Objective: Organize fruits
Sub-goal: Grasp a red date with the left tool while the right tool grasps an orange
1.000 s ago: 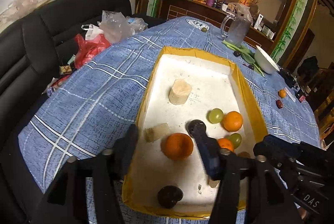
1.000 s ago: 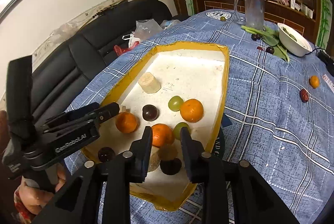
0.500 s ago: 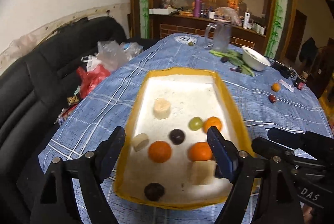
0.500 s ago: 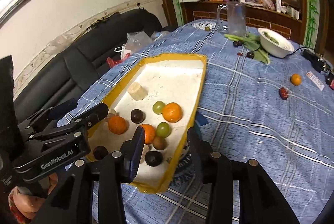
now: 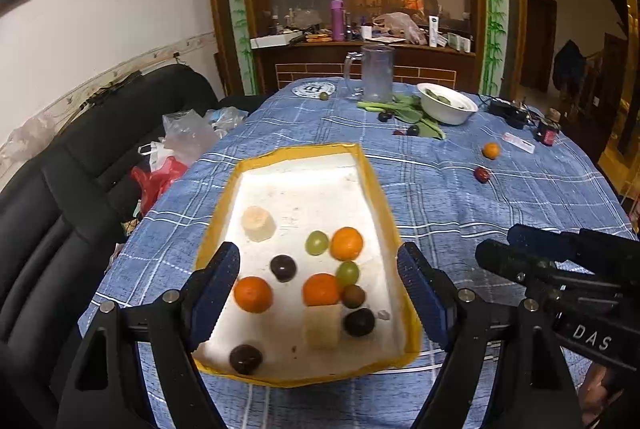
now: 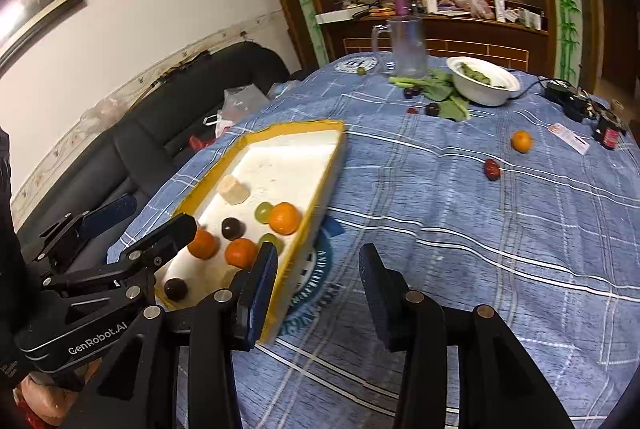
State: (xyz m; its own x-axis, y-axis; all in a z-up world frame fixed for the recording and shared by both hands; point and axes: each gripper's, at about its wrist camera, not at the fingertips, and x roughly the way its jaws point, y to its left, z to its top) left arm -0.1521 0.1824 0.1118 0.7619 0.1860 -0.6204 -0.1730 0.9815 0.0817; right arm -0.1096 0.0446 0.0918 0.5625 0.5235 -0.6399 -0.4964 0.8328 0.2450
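A white tray with a yellow rim [image 5: 372, 185] [image 6: 320, 185] lies on the blue checked tablecloth. It holds three oranges [image 5: 253, 294], green grapes [image 5: 317, 242], dark plums [image 5: 283, 268] and pale banana chunks [image 5: 258, 223]. My left gripper [image 5: 318, 293] is open and empty, raised above the tray's near end. My right gripper [image 6: 318, 281] is open and empty, over the cloth just right of the tray. A loose orange [image 6: 521, 141] [image 5: 491, 150] and a red fruit [image 6: 492, 169] [image 5: 482, 174] lie on the cloth to the right.
At the far end stand a clear jug [image 5: 374, 73], a white bowl [image 5: 446, 103] with greens, dark fruits [image 6: 432, 108] on leaves, and a green grape [image 6: 361, 70]. Black devices and cables [image 6: 576, 105] sit at the far right. A black sofa with plastic bags [image 5: 172, 149] is left.
Both grippers have pulled back and risen from the tray. The right gripper has opened and swung right, off the tray and over the cloth. The left gripper has opened wider.
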